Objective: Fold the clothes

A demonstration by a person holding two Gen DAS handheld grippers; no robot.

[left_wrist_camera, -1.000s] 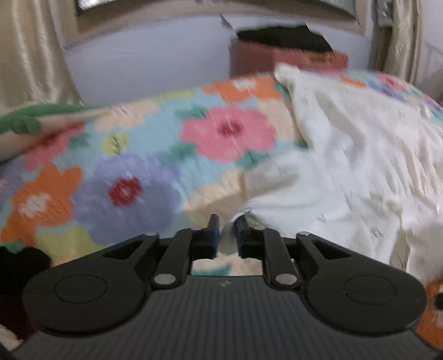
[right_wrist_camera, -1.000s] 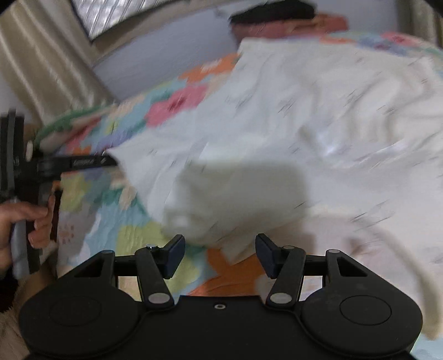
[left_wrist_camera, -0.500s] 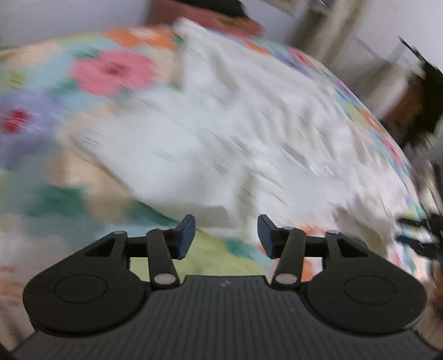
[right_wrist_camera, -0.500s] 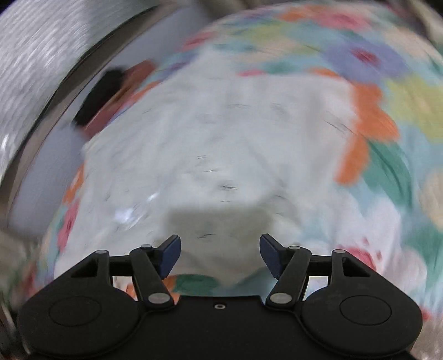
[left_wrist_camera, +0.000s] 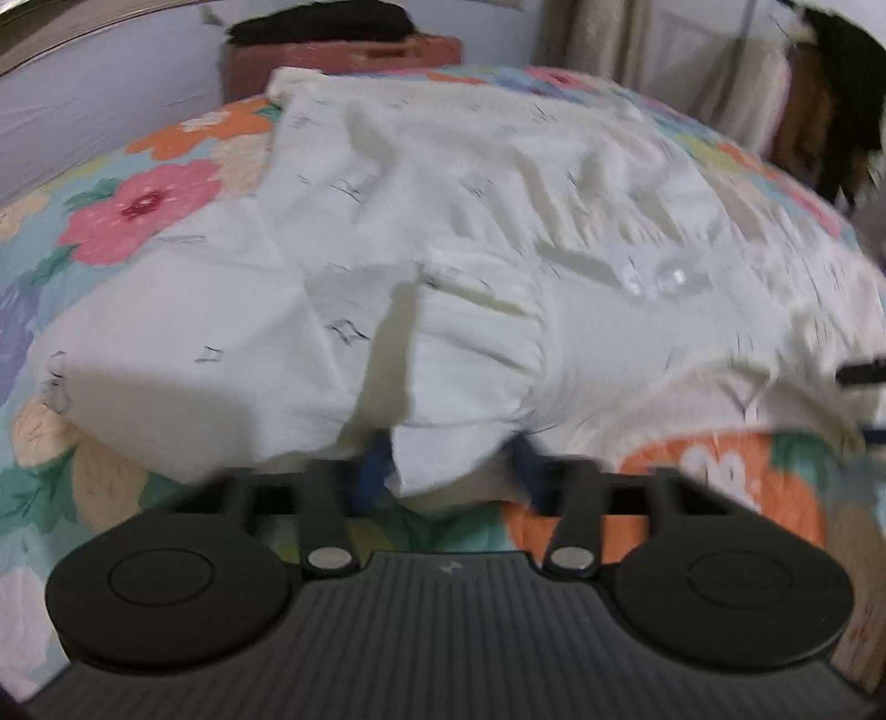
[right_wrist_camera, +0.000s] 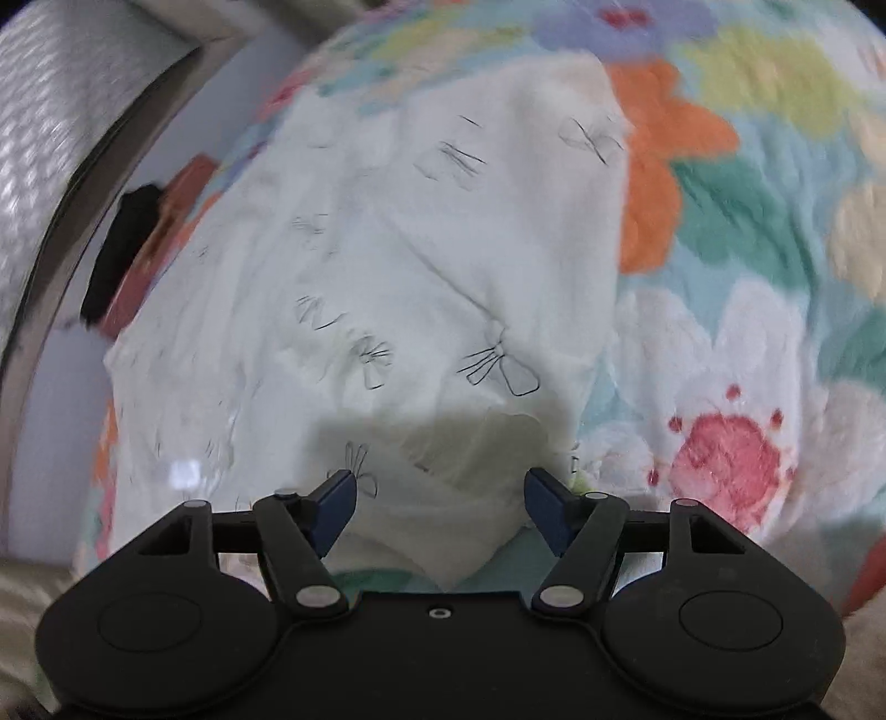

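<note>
The left hand-held gripper [left_wrist_camera: 451, 471] has just been closing, a flap of the white garment [left_wrist_camera: 498, 232] between its jaws. At 12 o'clock of the right hand-held gripper [right_wrist_camera: 440, 507], jaws released, the garment lies on the floral bed [right_wrist_camera: 747, 232].

Ahead of my left gripper [left_wrist_camera: 448, 471] the rumpled cream garment with small black bow prints [left_wrist_camera: 498, 221] heaps up, a fold of it hanging between the jaws, which have just been closing. Bare floral quilted bedspread [left_wrist_camera: 138, 205] lies free to its left. At the far edge a reddish-brown box [left_wrist_camera: 343, 55] topped with dark cloth [left_wrist_camera: 321, 27] blocks the way before the pale wall [left_wrist_camera: 111, 105]. Beside my right gripper [right_wrist_camera: 440, 507], open quilt stretches rightward.
</note>
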